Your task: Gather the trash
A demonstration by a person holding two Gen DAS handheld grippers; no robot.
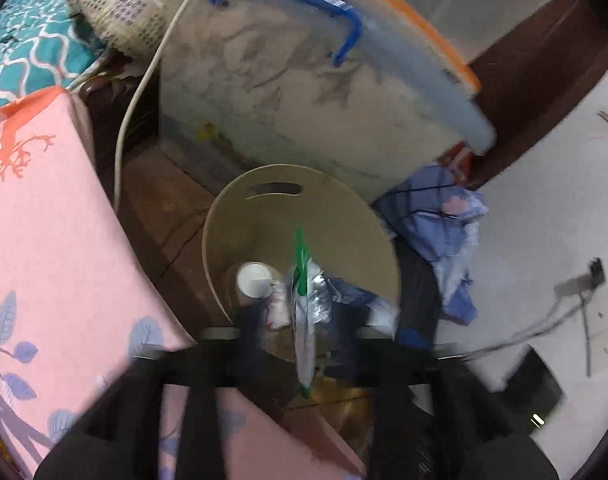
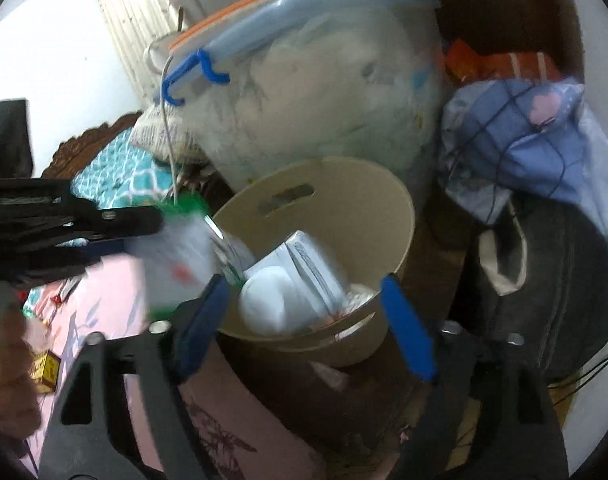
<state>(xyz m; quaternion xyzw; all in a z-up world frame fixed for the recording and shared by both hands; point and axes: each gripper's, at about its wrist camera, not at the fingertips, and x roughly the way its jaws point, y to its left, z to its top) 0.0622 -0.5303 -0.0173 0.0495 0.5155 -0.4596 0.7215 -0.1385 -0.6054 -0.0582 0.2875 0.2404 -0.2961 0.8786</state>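
A beige trash bin (image 1: 343,216) stands on the floor beside the bed; it also shows in the right wrist view (image 2: 387,204). It holds a white cup (image 1: 254,280) and crumpled wrappers (image 2: 315,272). My left gripper (image 1: 300,320) is over the bin's near rim, with a white and green wrapper (image 1: 302,312) between its fingers; the frame is blurred, so I cannot tell whether the jaws still pinch it. The same wrapper (image 2: 180,248) shows at the left gripper's tip (image 2: 160,220) in the right wrist view. My right gripper (image 2: 304,300) is open and empty, its blue fingers astride the bin's near rim.
A clear storage box (image 1: 304,92) with a blue handle stands behind the bin. A pink patterned mattress (image 1: 52,240) lies at left. Blue cloth (image 1: 435,224) and a dark bag (image 2: 543,280) sit right of the bin. A white cable (image 1: 144,80) hangs down.
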